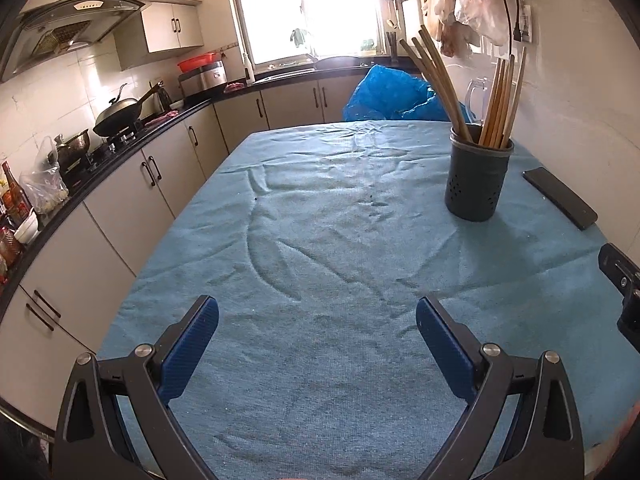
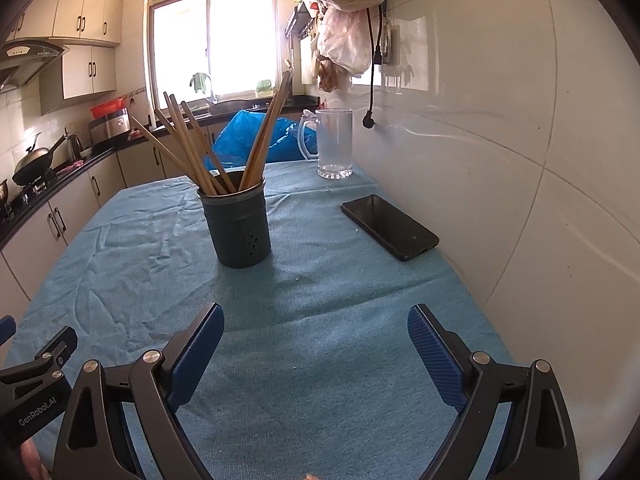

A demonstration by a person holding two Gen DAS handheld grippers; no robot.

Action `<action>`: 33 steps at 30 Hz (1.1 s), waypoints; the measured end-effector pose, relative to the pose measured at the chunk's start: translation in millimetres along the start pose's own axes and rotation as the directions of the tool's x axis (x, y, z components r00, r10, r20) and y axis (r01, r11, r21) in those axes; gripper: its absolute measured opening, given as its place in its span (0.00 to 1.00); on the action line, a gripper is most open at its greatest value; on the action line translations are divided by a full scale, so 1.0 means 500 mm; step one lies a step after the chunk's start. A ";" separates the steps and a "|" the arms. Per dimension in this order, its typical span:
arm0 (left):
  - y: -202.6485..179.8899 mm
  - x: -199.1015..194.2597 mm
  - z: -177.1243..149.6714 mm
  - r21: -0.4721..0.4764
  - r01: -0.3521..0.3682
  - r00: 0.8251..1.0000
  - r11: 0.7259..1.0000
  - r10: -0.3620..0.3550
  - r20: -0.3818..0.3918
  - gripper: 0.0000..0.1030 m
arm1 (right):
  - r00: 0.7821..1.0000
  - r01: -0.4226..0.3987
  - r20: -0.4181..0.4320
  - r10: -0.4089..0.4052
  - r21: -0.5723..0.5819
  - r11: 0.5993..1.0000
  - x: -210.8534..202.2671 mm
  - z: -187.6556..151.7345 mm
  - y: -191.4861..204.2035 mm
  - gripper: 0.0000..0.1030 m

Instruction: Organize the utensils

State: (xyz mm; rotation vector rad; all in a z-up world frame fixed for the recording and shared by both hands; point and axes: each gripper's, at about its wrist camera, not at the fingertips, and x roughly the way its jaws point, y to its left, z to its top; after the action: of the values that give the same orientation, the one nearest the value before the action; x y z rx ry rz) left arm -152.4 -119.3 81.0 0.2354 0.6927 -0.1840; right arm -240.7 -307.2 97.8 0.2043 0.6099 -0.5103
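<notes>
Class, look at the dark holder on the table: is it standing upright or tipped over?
Upright. The holder sits base-down on the blue cloth, rim on top, chopsticks leaning inside.

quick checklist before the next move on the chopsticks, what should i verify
1. Left gripper open and empty: ok.
2. Right gripper open and empty: ok.
3. Holder upright on the cloth: ok.
4. Chopsticks all in the holder, none loose on the cloth: ok.
5. Phone and glass mug apart from the holder: ok.
6. Sorted by pair: cannot tell.
</notes>
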 end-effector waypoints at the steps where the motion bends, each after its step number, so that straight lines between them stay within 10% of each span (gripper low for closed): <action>1: 0.001 0.001 0.000 0.000 0.000 1.000 1.000 0.000 -0.001 0.96 | 1.000 0.000 -0.002 0.000 -0.001 1.000 0.002 0.000 0.001 0.93; 33: 0.005 0.031 -0.009 0.000 0.015 0.999 1.000 -0.015 -0.035 0.96 | 0.998 0.007 -0.059 -0.010 -0.048 0.999 0.037 -0.011 0.028 0.93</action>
State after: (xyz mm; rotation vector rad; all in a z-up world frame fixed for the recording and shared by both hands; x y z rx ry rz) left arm -143.0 -117.0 68.1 0.2339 0.7299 -0.1947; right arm -223.1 -301.1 83.0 0.1722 0.6799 -0.4987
